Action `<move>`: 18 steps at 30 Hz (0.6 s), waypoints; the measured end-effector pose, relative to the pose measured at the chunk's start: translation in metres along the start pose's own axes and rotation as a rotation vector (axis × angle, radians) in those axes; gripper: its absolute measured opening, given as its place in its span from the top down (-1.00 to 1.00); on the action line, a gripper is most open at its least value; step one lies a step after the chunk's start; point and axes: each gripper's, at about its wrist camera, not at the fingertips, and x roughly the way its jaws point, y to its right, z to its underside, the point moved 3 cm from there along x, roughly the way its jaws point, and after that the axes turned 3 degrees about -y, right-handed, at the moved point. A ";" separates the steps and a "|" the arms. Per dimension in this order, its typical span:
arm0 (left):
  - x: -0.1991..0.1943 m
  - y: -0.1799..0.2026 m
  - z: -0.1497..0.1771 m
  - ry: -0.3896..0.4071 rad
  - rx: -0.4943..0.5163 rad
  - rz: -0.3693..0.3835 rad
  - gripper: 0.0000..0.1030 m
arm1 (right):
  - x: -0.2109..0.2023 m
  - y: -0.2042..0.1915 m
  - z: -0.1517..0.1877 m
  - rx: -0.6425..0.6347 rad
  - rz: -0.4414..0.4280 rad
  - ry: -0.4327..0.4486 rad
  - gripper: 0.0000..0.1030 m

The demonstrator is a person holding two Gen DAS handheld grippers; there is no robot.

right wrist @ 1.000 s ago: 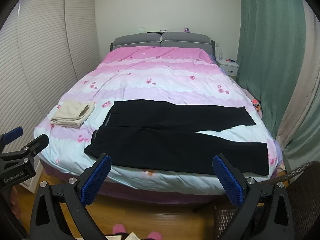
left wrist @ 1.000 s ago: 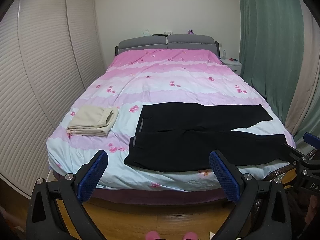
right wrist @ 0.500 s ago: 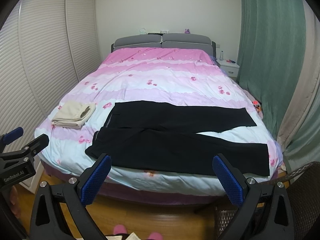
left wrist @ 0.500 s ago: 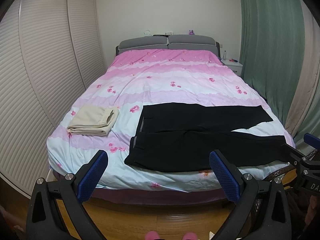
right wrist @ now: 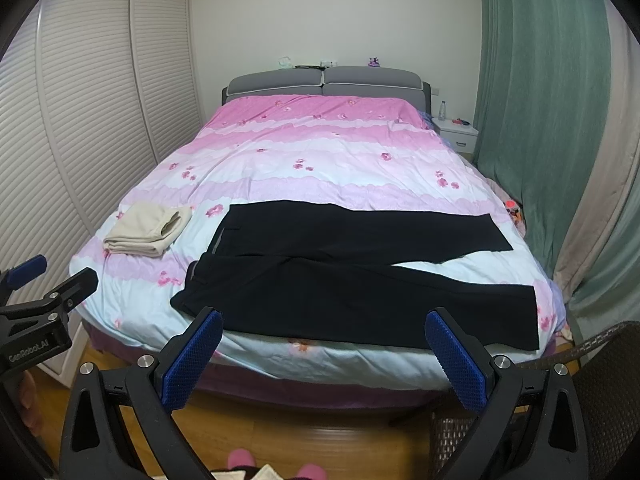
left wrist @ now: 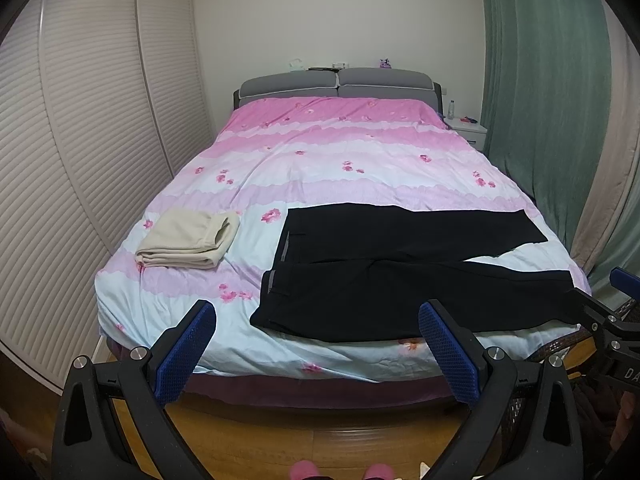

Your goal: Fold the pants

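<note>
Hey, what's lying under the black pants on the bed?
The black pants lie spread flat on the pink flowered blanket. Whatever part of the blanket sits directly beneath them is covered, so anything there cannot be seen.

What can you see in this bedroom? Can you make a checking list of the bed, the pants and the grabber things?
Surface: bed with a pink, lilac and pale blue flowered cover, lying smooth.
Job's things: black pants spread flat across the near end, waistband toward the left, both legs pointing right, not yet folded.
Clutter: folded beige garment left of the pants, apart from them.
Grippers: left hand-held gripper open, empty, above the floor before the bed; right hand-held gripper open, empty.
Cables: nothing seen.
Surroundings: slatted wardrobe doors left, green curtain right, white nightstand holding a bottle, wooden floor.
</note>
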 end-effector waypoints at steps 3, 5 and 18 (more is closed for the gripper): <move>0.000 0.000 0.000 0.000 -0.001 -0.001 -1.00 | 0.000 0.000 0.000 -0.002 -0.003 -0.002 -0.99; 0.000 -0.002 0.000 0.001 -0.004 -0.001 -1.00 | -0.001 0.000 0.001 -0.003 -0.004 0.000 -0.99; 0.002 -0.006 0.002 -0.007 -0.010 -0.004 -1.00 | -0.001 -0.004 0.002 -0.007 -0.010 -0.005 -0.99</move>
